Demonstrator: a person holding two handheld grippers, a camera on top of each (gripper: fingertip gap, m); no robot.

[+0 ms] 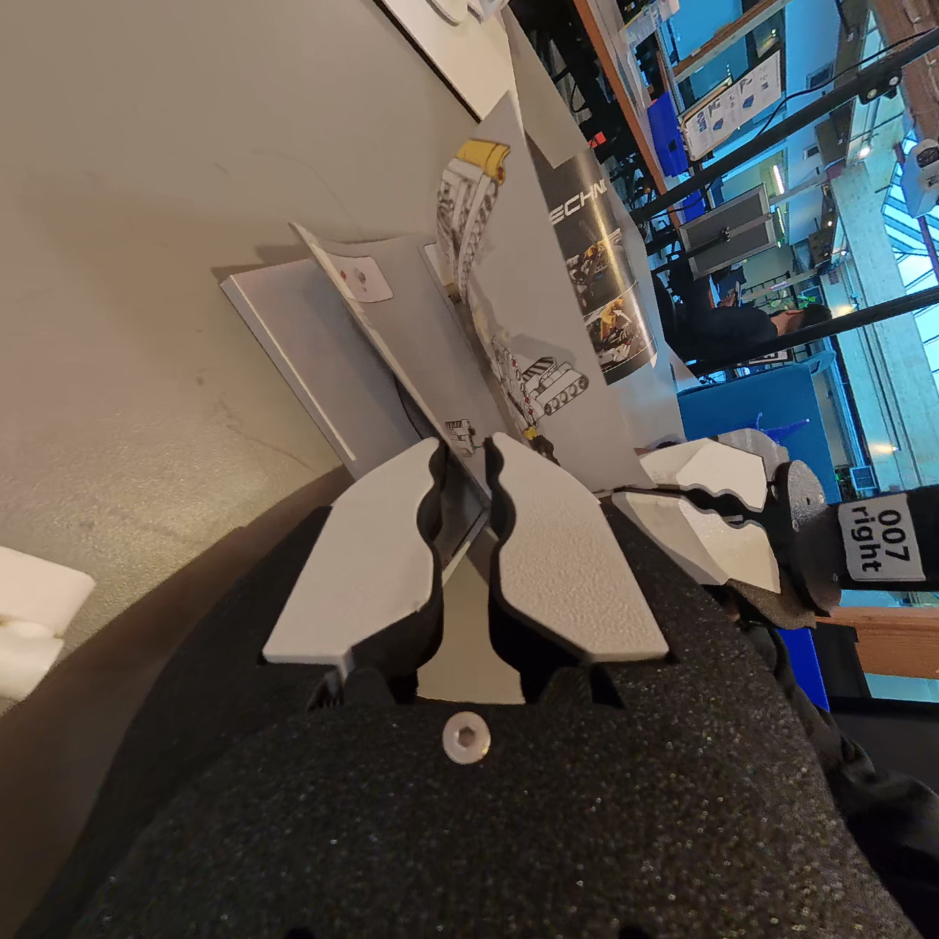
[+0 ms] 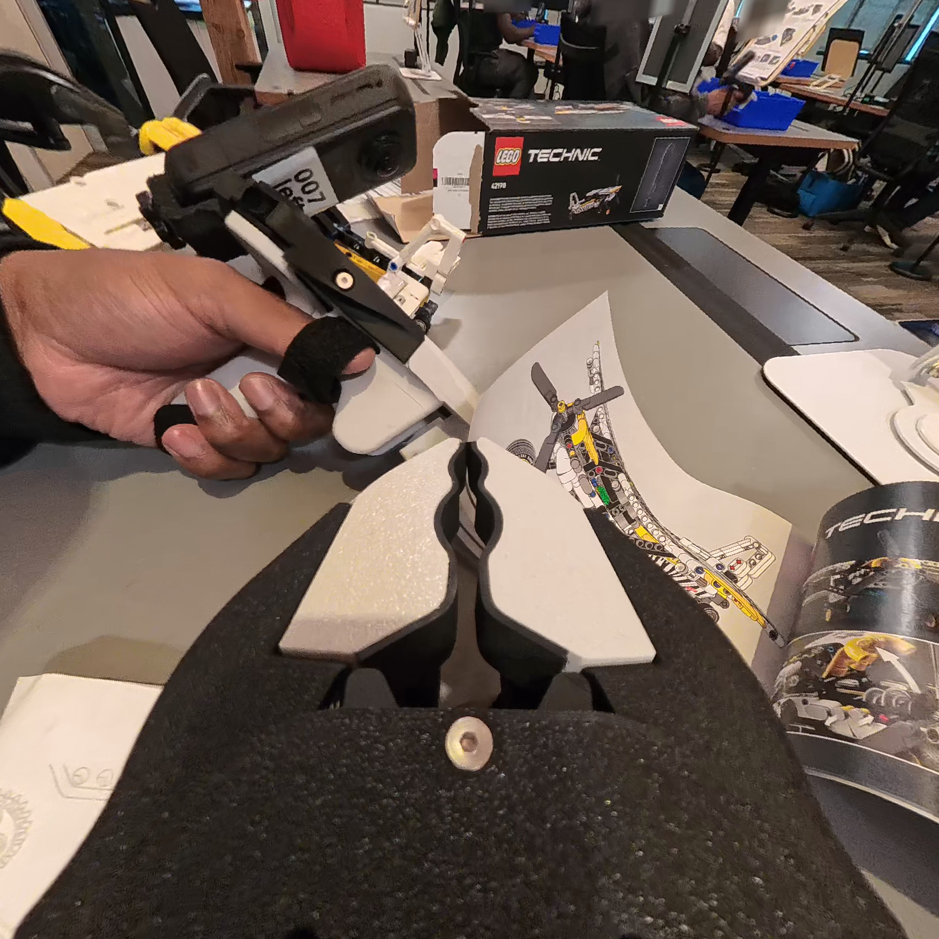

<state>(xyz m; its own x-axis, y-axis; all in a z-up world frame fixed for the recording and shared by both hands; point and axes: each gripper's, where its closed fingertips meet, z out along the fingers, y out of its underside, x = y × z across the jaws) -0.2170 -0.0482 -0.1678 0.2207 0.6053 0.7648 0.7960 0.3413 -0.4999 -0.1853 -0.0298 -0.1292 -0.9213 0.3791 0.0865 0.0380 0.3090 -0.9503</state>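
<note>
An open instruction booklet (image 2: 884,635) lies on the grey table (image 2: 152,533). My right gripper (image 2: 466,447) is shut on the lower edge of one page (image 2: 660,406), which bears a drawing of a propeller aircraft and curls upward. The left wrist view shows the right gripper (image 1: 630,482) shut at that page's (image 1: 554,284) bottom corner. My left gripper (image 1: 463,447) is open. The edges of other booklet pages (image 1: 460,488) stand in the gap between its fingers, and the pads do not press on them. A hand (image 2: 127,355) holds the left gripper (image 2: 457,401) just left of the lifted page.
A black toy box (image 2: 574,173) lies at the back of the table, with a partly built white and yellow model (image 2: 421,264) in front of it. A white board (image 2: 838,406) lies at the right, white foam (image 1: 30,609) at the left. Desks and people stand behind.
</note>
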